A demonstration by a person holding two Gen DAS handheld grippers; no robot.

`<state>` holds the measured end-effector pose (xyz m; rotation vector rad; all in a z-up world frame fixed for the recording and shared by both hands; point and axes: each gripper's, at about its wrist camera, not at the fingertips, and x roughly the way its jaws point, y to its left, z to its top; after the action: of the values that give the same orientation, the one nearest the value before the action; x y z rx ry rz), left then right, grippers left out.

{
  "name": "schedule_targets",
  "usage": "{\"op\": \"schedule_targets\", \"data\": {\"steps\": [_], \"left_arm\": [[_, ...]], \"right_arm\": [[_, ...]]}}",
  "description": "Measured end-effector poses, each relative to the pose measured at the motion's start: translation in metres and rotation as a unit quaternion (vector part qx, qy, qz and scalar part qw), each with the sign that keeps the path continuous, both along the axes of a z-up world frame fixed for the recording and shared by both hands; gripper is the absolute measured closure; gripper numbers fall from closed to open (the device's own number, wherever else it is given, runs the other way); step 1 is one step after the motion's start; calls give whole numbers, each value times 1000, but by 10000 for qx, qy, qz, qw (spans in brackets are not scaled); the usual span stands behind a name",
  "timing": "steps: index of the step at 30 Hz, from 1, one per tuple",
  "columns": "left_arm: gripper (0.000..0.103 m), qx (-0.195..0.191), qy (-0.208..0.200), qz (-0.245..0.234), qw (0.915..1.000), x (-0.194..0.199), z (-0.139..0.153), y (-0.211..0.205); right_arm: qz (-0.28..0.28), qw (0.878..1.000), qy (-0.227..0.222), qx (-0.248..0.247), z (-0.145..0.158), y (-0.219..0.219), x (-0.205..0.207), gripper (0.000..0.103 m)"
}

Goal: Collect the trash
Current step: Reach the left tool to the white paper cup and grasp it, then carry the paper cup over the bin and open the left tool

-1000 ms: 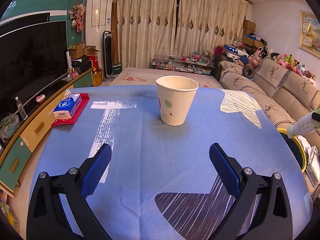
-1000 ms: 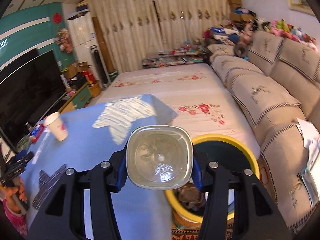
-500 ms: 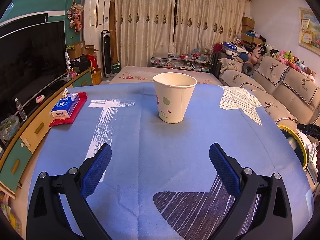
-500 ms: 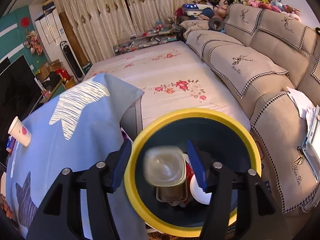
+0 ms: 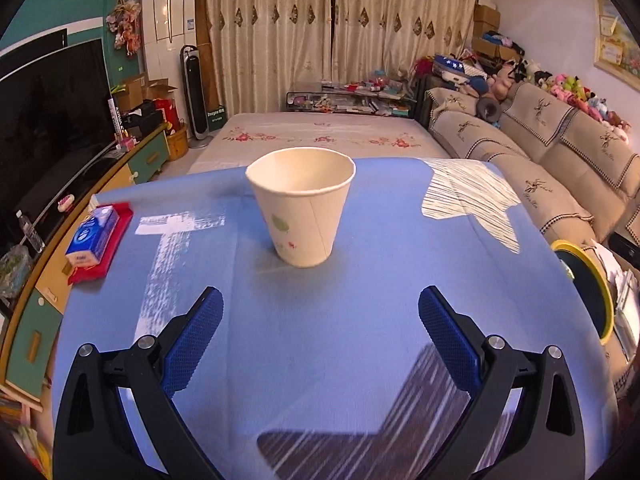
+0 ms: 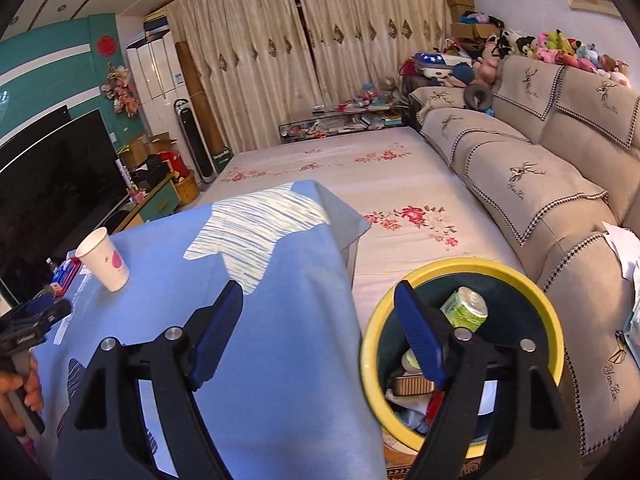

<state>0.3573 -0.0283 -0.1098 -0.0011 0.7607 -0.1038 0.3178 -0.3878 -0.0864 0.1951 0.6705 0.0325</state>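
Observation:
A white paper cup stands upright on the blue tablecloth, just ahead of my left gripper, which is open and empty. The same cup shows far left in the right wrist view. My right gripper hovers at the table's edge beside the yellow-rimmed bin; its jaws are opening with nothing between them. A plastic bottle with a green label lies inside the bin among other trash. The bin also sits at the right edge in the left wrist view.
A blue tissue pack on a red tray lies at the table's left side. A beige sofa runs along the right, a flowered mat beyond the table, a TV cabinet on the left. A hand holds the left gripper.
The right gripper let the bottle drop into the bin, then opened wider and swung left toward the table. The left gripper moved closer to the paper cup.

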Motion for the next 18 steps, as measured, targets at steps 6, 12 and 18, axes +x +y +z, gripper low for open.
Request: {"op": "schedule_targets", "data": {"steps": [6,12,18], "left_arm": [[6,-265,178,412,9986,49,-14,0],[6,-145,81,730,9972,83,-19,1],[6,-94,5,890,9960,101,-21,3]], "right_arm": [[95,9999,39,89,-5,2,-1,29],[170,9997,99,169,-9,4,4,29],[247,9993,153,251,-14,5,7,29]]}}
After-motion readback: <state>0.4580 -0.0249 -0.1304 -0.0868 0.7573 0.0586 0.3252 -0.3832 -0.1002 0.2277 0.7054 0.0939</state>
